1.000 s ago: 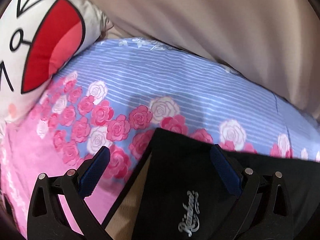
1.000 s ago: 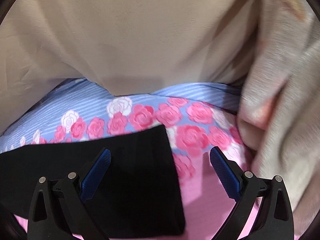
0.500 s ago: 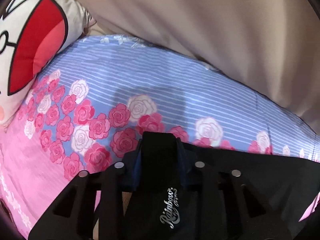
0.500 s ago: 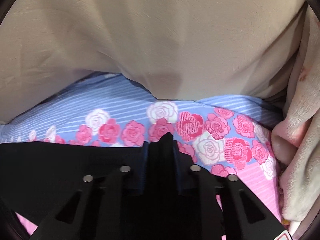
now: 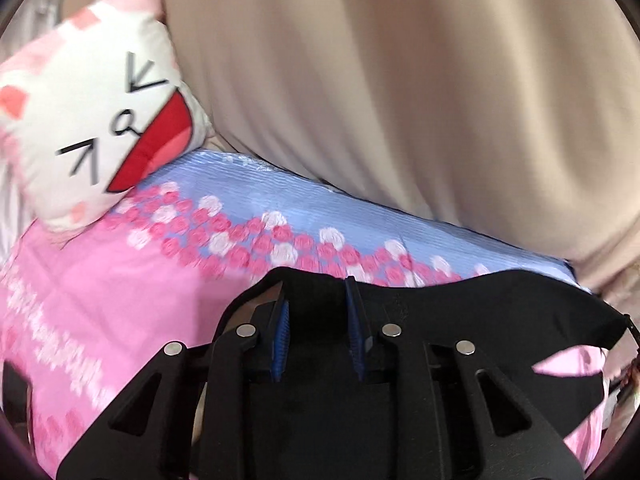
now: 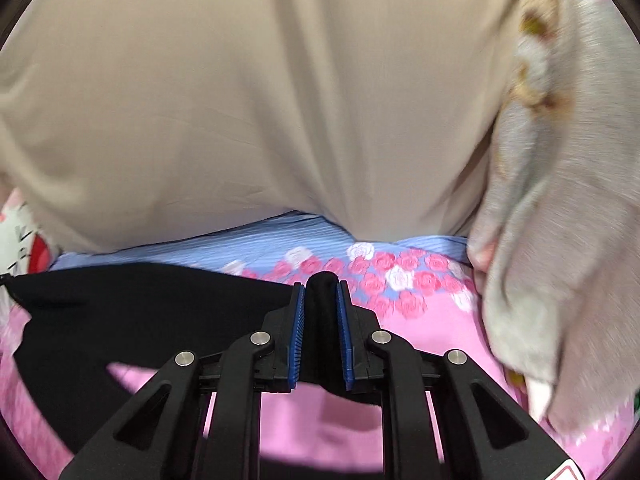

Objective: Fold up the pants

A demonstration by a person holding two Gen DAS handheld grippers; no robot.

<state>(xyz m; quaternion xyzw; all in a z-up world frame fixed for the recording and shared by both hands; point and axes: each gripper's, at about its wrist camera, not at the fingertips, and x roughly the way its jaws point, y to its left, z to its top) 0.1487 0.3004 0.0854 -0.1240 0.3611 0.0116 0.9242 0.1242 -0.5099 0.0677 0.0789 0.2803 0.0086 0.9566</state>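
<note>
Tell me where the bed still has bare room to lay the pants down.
Free: the pink sheet between the pillow and the pants, and the pink patch between the pants and the blanket. Crowded: the far side, along the beige curtain.

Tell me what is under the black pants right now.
Under the black pants, lifted by both hand-held grippers, lies the bedsheet: pink, with a rose band and blue stripes. Pink shows through a gap beneath the hanging fabric. Whatever is directly behind the dark cloth is covered.
</note>
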